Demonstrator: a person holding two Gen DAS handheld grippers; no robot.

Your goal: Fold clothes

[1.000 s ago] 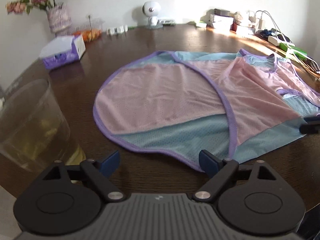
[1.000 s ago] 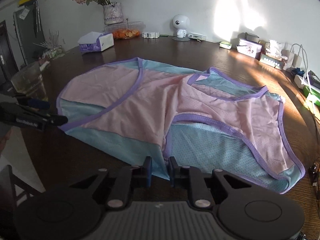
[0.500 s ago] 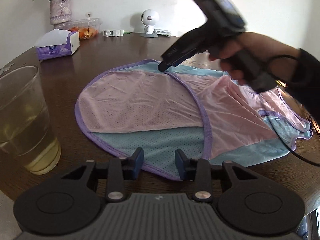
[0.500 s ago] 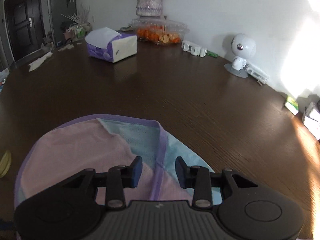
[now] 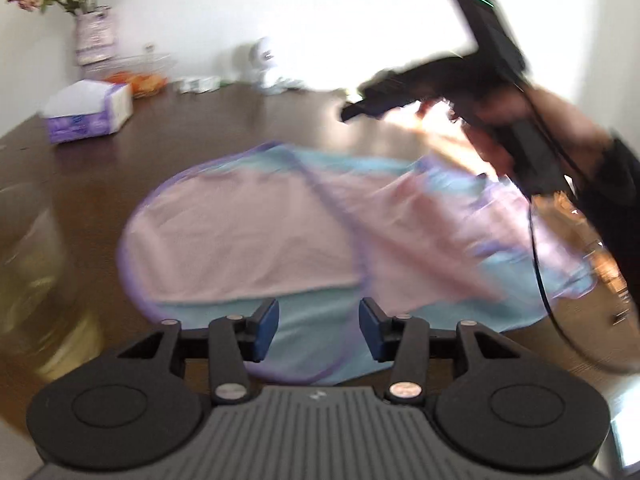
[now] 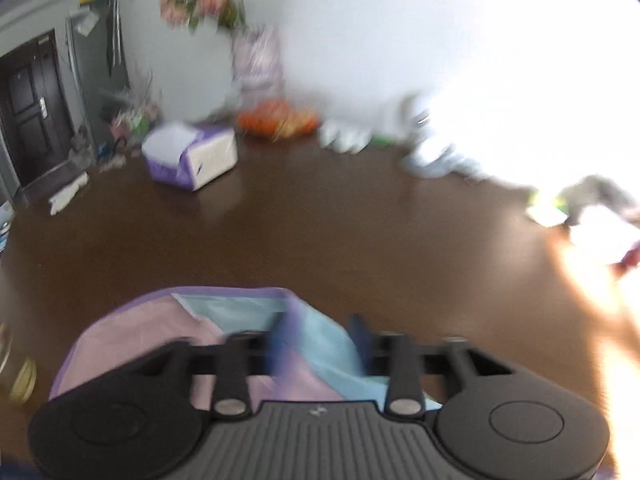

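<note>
A pink and light-blue mesh garment with purple trim [image 5: 280, 240] lies spread on the dark wooden table [image 5: 192, 136]. My left gripper [image 5: 319, 322] is open, its blue pads over the garment's near blue hem. My right gripper [image 6: 316, 340] is open above the garment's far edge [image 6: 224, 308]; it also shows in the left wrist view [image 5: 360, 108], raised above the cloth in the person's hand. Both views are blurred.
A plastic cup of yellowish liquid [image 5: 36, 280] stands at the near left. A purple tissue box [image 5: 88, 114], a flower vase [image 5: 94, 36], a fruit container [image 5: 138, 80] and a small white robot figure [image 5: 264, 60] line the far edge. Items lie at the right [image 6: 592, 208].
My left gripper opened wider and moved in over the near hem. My right gripper lifted off the far edge and shifted right.
</note>
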